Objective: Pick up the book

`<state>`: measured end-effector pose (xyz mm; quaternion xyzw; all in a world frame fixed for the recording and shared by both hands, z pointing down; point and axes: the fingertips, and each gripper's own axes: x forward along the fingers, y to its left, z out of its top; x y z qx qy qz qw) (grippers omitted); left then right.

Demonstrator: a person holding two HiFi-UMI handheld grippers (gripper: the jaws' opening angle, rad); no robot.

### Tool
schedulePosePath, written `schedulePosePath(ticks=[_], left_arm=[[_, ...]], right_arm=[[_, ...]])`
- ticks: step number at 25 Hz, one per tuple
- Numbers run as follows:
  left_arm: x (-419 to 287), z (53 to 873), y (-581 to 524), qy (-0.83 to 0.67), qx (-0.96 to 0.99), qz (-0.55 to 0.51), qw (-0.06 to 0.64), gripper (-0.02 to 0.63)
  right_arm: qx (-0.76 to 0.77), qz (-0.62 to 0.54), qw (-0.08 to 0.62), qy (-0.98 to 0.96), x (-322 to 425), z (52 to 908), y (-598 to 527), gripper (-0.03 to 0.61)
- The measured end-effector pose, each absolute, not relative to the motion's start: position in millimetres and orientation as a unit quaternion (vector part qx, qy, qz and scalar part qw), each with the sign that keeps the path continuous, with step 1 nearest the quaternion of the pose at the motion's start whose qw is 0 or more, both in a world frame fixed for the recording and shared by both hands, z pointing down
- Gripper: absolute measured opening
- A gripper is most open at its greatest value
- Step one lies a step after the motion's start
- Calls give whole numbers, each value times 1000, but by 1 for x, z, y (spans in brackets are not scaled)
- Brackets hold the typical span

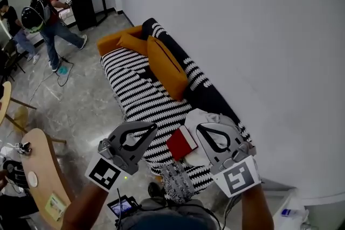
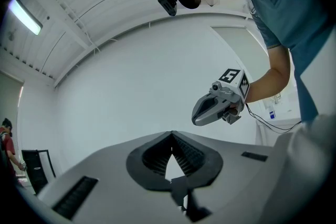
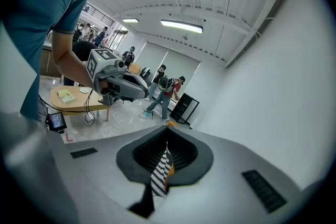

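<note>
Lying flat on the striped sofa (image 1: 135, 75), the red book (image 1: 181, 143) shows between left gripper (image 1: 152, 127) and right gripper (image 1: 200, 128). Both have jaws pressed together, nothing held. Book judged light and stiff-covered; take it by an exposed edge.

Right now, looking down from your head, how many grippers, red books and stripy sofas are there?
Grey two-jaw grippers: 2, the left gripper and the right gripper
Red rectangular book: 1
Black-and-white striped fabric sofa: 1
Total: 4
</note>
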<state>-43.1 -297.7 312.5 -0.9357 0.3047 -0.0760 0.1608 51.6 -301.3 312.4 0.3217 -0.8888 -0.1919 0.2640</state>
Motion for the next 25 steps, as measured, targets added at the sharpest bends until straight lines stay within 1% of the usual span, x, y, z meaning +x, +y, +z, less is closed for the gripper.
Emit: schedulePosePath(ticks=[9,14,18,25], left_arm=[[-57,338,-321,320,-932,-95,141,5],[-55,351,-334,337,-929,-101,117,5],[-48,367,-347,341,-928,-112,102,5],[-47,396,-367,359,-924,-117,61,5]], right_arm=[[307,-156,263,-901,42,358,-338,12],[295,-125,255,-912,45,389,-361,12],[286,-102,256,-918,54,428,-384,12],[282,-33,281,-917,68,506,-423,15]])
